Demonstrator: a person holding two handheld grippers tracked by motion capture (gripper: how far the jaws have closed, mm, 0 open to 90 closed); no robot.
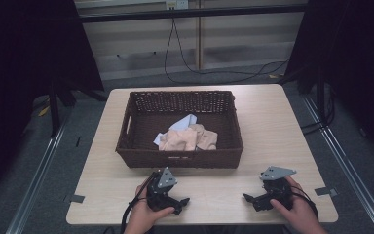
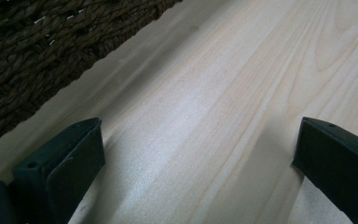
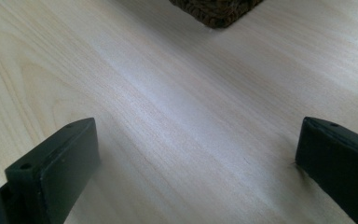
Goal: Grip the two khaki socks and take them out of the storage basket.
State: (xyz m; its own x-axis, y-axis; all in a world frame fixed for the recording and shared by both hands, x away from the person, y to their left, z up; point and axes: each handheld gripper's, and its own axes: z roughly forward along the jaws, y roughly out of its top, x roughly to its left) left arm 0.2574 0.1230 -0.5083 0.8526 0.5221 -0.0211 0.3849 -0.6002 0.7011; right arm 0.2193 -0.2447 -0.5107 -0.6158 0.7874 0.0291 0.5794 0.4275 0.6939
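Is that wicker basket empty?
No. The basket holds crumpled cloths, beige and pale blue, heaped near its front wall.

A recording lab or test bay: black curtains [image 1: 24, 44] flank a lone pale wooden table [image 1: 272, 126] beyond the hand-held grippers, floor rails [image 1: 39, 170] run alongside, and cables [image 1: 185, 53] hang from a wall socket [image 1: 177, 5] behind.

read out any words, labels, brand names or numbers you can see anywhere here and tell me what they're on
None: no readable text shows in these pictures.
The wicker basket, the beige cloth and pale blue cloth in it, and the wooden table show no print.
The left gripper and right gripper show no markings.
The wall socket is too small to tell.
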